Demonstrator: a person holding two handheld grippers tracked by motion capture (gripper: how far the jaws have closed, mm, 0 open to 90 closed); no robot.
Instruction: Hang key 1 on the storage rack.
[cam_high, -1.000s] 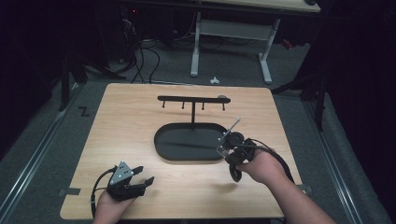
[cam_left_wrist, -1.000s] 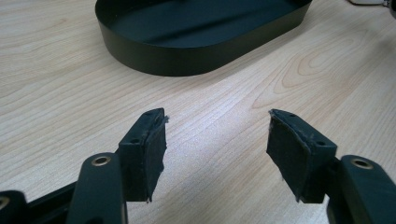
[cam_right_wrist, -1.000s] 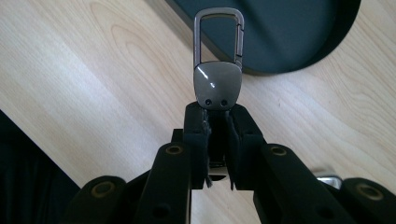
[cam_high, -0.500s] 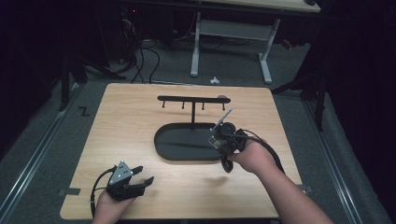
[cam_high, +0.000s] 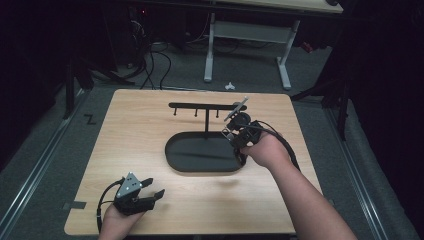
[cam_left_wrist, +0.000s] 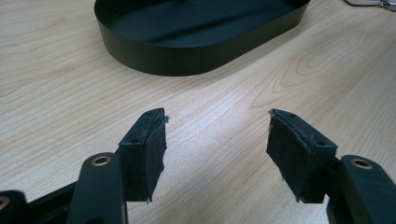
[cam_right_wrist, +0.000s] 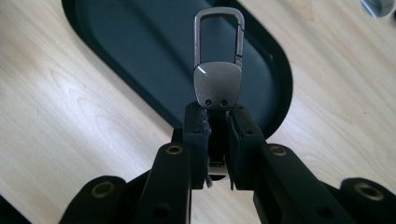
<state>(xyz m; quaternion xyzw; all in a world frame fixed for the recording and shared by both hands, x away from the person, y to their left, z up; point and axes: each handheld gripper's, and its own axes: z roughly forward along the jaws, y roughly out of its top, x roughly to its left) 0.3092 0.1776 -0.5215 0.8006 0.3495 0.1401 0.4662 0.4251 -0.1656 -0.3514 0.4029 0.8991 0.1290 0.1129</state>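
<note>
Pale wood-grain covers the counter (cam_high: 150, 125), the biggest thing here, and everything else is placed against the black oval tray (cam_high: 200, 162) that sits at its middle. From the tray's far edge a thin post rises to a black hook bar (cam_high: 200, 105), a level rail with small pegs hanging beneath it.

At the tray's right end, above its rim, the person's right hand (cam_high: 265, 150) holds the right claw (cam_high: 235, 117), tilted up toward the right end of the hook bar. Its jaws are pressed nearly together on the base of a metal carabiner key clip (cam_right_wrist: 218, 70). In the right gripper view the clip stands straight out from between the pads, its grey tab just past the tips and its oblong loop beyond, with the tray's dark floor behind it. In the high view the clip's slim silver end pokes up right beside the bar's right tip; whether they touch I cannot tell.

Well off from the tray's near left side, by the counter's front edge, the left claw (cam_high: 150, 192) rests low with its jaws spread wide and nothing between the pads (cam_left_wrist: 144, 154).
</note>
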